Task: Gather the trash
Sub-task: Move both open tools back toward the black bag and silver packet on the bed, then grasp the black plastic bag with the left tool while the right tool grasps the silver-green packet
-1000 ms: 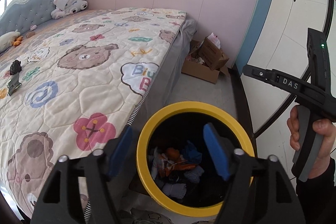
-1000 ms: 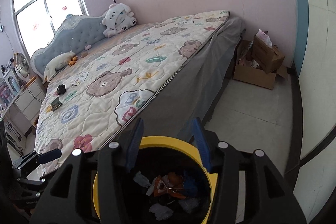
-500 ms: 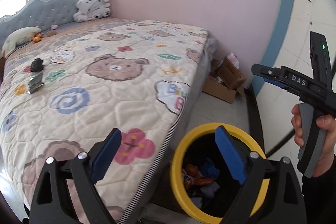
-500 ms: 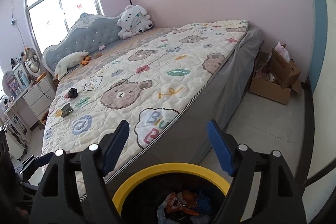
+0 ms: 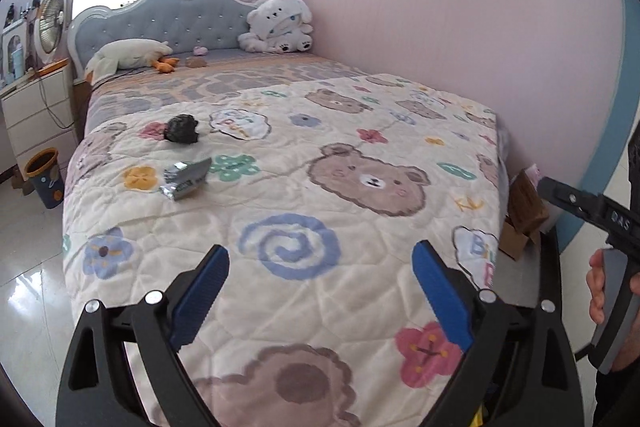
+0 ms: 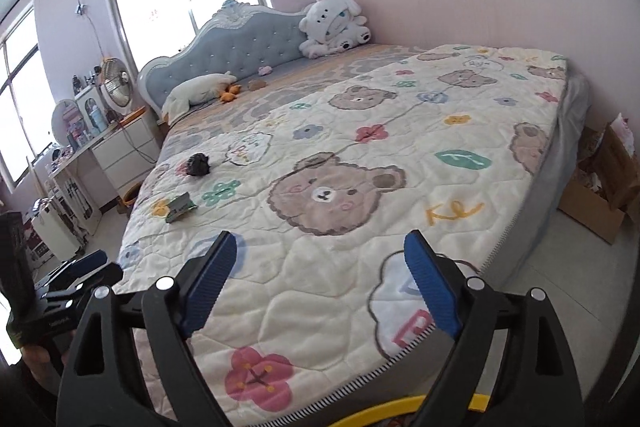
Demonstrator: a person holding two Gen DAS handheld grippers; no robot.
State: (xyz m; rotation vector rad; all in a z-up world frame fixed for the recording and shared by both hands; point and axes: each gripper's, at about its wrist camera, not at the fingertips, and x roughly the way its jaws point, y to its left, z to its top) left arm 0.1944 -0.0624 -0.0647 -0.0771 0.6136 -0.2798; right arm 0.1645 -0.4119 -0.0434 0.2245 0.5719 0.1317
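A crumpled black wad [image 5: 182,129] and a silver-green wrapper [image 5: 186,179] lie on the left part of the bear-pattern quilt [image 5: 360,211]. Both also show in the right wrist view, the wad [image 6: 199,164] and the wrapper [image 6: 181,207]. My left gripper [image 5: 320,279] is open and empty, over the foot of the bed, well short of the wrapper. My right gripper [image 6: 320,267] is open and empty, over the bed's near corner. The yellow rim of the trash bin [image 6: 400,409] shows just below it.
Plush toys [image 5: 280,25] and a pillow [image 5: 128,53] lie by the blue headboard. A white nightstand [image 5: 36,111] and a small bin [image 5: 44,177] stand left of the bed. Cardboard boxes [image 6: 600,187] sit on the floor at the right by the wall.
Both grippers have lifted from over the yellow bin and turned toward the bed. The bin has dropped out of the left view. Both jaws stand wider apart.
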